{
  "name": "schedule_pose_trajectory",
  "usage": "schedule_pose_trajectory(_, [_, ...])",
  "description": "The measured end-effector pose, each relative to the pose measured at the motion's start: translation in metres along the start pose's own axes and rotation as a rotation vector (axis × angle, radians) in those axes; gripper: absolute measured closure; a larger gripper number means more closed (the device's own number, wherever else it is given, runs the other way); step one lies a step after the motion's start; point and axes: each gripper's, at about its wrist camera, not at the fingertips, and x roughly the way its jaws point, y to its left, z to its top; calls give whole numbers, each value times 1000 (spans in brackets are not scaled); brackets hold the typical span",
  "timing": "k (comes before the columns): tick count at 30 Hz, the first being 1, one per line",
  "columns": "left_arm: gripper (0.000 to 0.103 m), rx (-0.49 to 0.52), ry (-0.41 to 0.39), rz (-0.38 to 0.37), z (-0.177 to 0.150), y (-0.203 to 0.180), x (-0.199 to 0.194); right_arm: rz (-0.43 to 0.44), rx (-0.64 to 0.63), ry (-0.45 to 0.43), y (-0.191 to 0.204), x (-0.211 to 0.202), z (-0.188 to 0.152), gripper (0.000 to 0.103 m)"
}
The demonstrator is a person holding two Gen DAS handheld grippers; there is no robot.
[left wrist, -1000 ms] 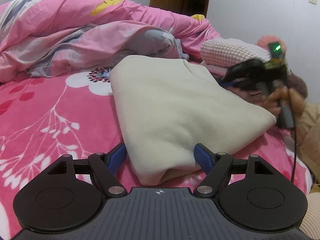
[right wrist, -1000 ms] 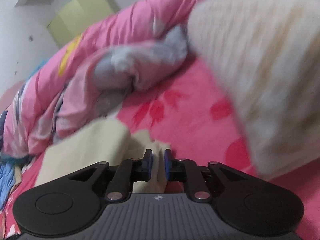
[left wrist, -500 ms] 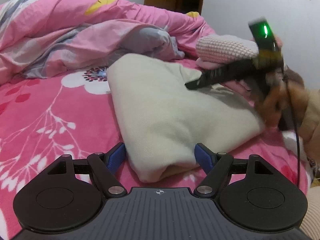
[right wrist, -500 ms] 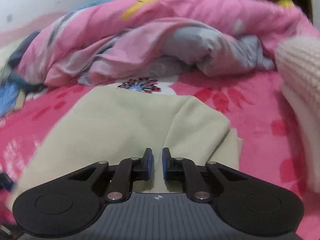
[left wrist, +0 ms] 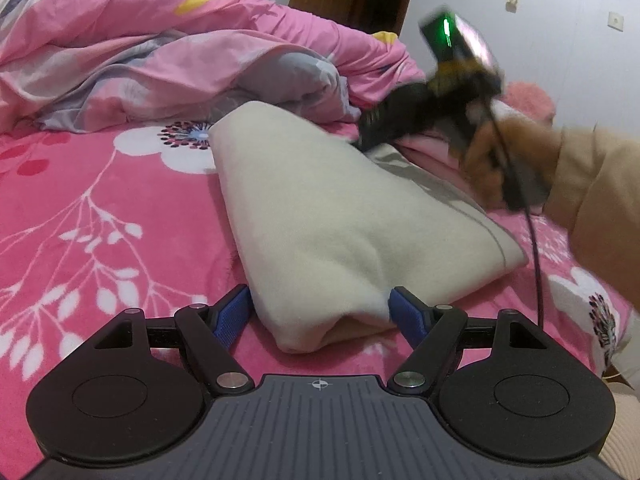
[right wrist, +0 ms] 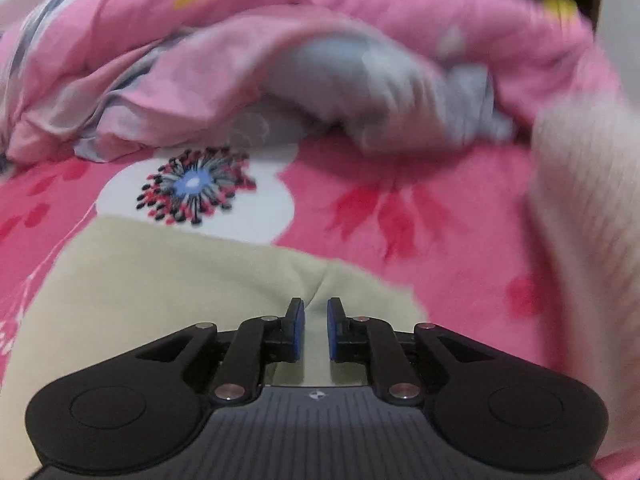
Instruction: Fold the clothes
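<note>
A pink bedsheet (left wrist: 100, 216) printed with white flowers and branches covers the whole near ground. Along the far side a crumpled pink and grey quilt (left wrist: 168, 60) lies heaped from left to right.

In the middle of the sheet lies the folded cream garment (left wrist: 340, 216), a thick wedge whose narrow near end points at the left wrist camera and whose broad end runs toward the far right. Beyond its far right edge sits a stack of folded pink clothes (left wrist: 432, 152), partly hidden. In the right wrist view a ribbed pale knit (right wrist: 584, 208) fills the right side, blurred.

The left gripper (left wrist: 320, 312) rests low on the sheet with its blue pads spread wide on either side of the garment's near end; whether they press the cloth cannot be told.

The right gripper (right wrist: 316, 320), in a hand with a tan sleeve (left wrist: 592, 184), hovers above the garment's far right part. Its pads stand narrow and are opening slightly, with no cloth pinched between them.
</note>
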Motion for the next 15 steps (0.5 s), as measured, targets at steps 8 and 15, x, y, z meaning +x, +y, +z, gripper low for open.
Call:
schedule_pose_trajectory(8, [27, -5, -2, 9, -1, -1, 1, 239, -166, 9, 83, 39, 12, 92])
schedule_pose_trajectory(15, [27, -14, -3, 2, -2, 1, 1, 270, -77, 9, 78, 31, 21, 91])
